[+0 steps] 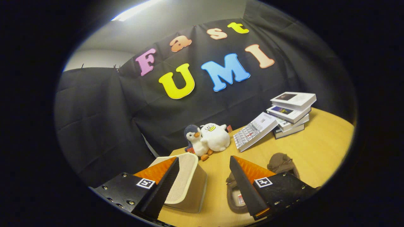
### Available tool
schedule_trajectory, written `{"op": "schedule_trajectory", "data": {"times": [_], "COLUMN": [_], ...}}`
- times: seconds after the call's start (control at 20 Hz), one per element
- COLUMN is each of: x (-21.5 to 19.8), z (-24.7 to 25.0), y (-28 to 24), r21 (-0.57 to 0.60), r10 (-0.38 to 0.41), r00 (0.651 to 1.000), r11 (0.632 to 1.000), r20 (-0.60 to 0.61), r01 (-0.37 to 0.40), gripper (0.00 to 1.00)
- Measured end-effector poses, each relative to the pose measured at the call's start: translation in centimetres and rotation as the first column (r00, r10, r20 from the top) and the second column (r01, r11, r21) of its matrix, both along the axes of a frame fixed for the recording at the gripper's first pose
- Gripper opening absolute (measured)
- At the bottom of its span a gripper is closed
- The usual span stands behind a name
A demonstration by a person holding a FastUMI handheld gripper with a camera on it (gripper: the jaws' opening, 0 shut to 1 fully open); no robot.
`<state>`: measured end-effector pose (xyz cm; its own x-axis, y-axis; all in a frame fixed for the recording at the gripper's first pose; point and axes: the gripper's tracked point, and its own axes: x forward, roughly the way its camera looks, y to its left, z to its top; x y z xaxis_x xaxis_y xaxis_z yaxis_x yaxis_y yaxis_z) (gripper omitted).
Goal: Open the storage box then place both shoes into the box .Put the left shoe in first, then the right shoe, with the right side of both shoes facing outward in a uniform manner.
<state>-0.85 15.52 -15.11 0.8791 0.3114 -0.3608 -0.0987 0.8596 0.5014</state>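
Here, gripper released above the table — storage box at one finger, brown shoes at the other

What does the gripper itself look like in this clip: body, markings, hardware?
The gripper has two wedge-shaped fingers with ridged faces, tapering forward. Each is mounted on a black block studded with small screws, and each block carries a square white fiducial tag with a black pattern.

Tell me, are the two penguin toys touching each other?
Touching. The gripper view shows the small grey penguin plush leaning against the white penguin plush with no gap, on the table beyond the open gripper.
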Motion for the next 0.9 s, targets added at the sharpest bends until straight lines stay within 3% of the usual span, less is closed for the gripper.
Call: {"op": "schedule_trajectory", "data": {"times": [0.45, 0.65, 0.8, 0.85, 0.9], "x": [-1.6, -1.9, -2.1, -2.4, -2.4], "z": [-5.5, -6.8, -7.2, -7.7, -7.8], "y": [5.8, 8.2, 10.0, 10.2, 10.4], "r21": [0.303, 0.454, 0.585, 0.595, 0.605], "r10": [0.070, 0.109, 0.167, 0.164, 0.173], "r00": [0.971, 0.949, 0.922, 0.914, 0.907], "r11": [0.953, 0.890, 0.808, 0.797, 0.789], "r20": [-0.228, -0.295, -0.349, -0.372, -0.383], "r01": [0.003, 0.039, 0.075, 0.099, 0.105], "gripper": [0.99, 0.95, 0.95, 0.91, 0.78]}}
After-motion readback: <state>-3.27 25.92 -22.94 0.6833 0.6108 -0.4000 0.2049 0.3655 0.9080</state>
